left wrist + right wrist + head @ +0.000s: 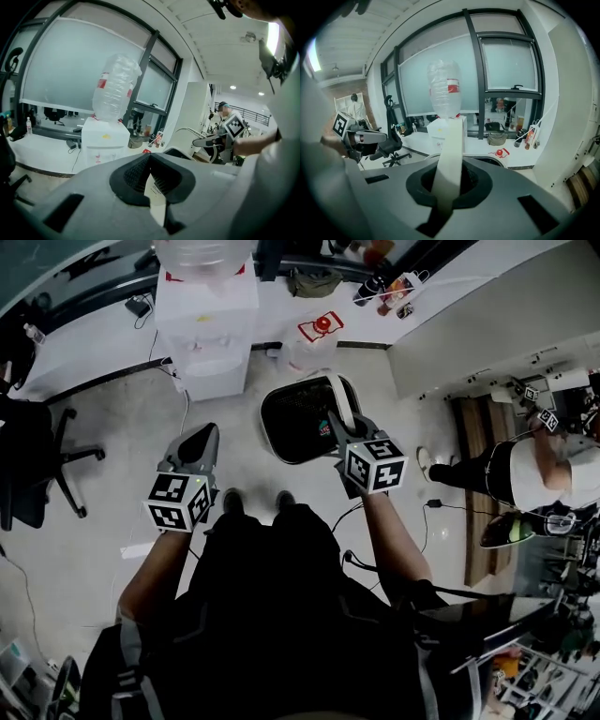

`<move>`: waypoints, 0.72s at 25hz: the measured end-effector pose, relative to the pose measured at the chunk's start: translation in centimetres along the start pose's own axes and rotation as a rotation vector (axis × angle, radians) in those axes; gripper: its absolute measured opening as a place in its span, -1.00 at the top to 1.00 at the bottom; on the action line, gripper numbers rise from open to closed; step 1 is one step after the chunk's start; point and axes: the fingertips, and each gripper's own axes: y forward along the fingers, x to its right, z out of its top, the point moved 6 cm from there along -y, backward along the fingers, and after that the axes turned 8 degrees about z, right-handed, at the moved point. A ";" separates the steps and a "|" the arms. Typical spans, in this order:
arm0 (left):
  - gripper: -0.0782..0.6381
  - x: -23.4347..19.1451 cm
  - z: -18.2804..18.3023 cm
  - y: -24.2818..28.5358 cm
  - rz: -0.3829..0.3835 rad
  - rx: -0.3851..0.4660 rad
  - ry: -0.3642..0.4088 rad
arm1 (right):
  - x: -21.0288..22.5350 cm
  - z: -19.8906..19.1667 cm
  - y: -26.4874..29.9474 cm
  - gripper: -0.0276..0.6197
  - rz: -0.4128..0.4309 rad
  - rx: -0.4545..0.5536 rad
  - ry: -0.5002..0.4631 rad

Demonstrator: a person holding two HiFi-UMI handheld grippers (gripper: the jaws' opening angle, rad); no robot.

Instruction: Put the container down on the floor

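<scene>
The container (295, 418) is a dark bin with a white rim and a white strap handle (339, 397). It hangs over the floor just ahead of the person's feet. My right gripper (339, 420) is shut on that handle. In the right gripper view the handle (449, 145) rises as a white band from between the closed jaws of the right gripper (449, 187). Whether the bin touches the floor I cannot tell. My left gripper (201, 439) is held left of the bin, apart from it. The left gripper (152, 180) is shut and holds nothing.
A white water dispenser (206, 324) with a clear bottle stands on the floor beyond the bin. A black office chair (37, 465) is at the left. A second person (534, 474) with grippers is at the right beside a white partition (469, 324). A cable (427, 521) lies on the floor.
</scene>
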 end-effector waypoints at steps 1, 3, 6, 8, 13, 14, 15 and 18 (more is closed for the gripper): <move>0.76 0.0 0.0 0.5 0.004 -0.011 -0.003 | 0.5 0.2 0.6 0.89 0.005 -0.004 -0.007; 0.76 0.1 0.0 1.8 0.009 -0.033 -0.006 | 1.9 0.5 2.1 0.89 0.020 -0.004 -0.021; 0.76 0.7 0.3 4.0 0.023 -0.052 0.006 | 4.4 0.8 4.3 0.89 0.051 -0.008 -0.049; 0.76 1.2 0.5 5.7 0.043 -0.066 0.019 | 6.0 0.8 5.8 0.89 0.077 -0.021 -0.069; 0.76 2.3 0.6 10.7 0.096 -0.107 0.010 | 10.2 0.9 10.0 0.89 0.172 -0.066 -0.160; 0.76 2.6 0.5 11.7 0.105 -0.118 0.004 | 11.0 0.9 10.8 0.89 0.193 -0.073 -0.176; 0.76 2.8 0.4 12.8 0.114 -0.130 -0.003 | 11.8 0.8 11.7 0.89 0.212 -0.079 -0.189; 0.76 3.5 -0.2 15.9 0.140 -0.157 -0.036 | 14.4 0.4 14.0 0.89 0.270 -0.095 -0.224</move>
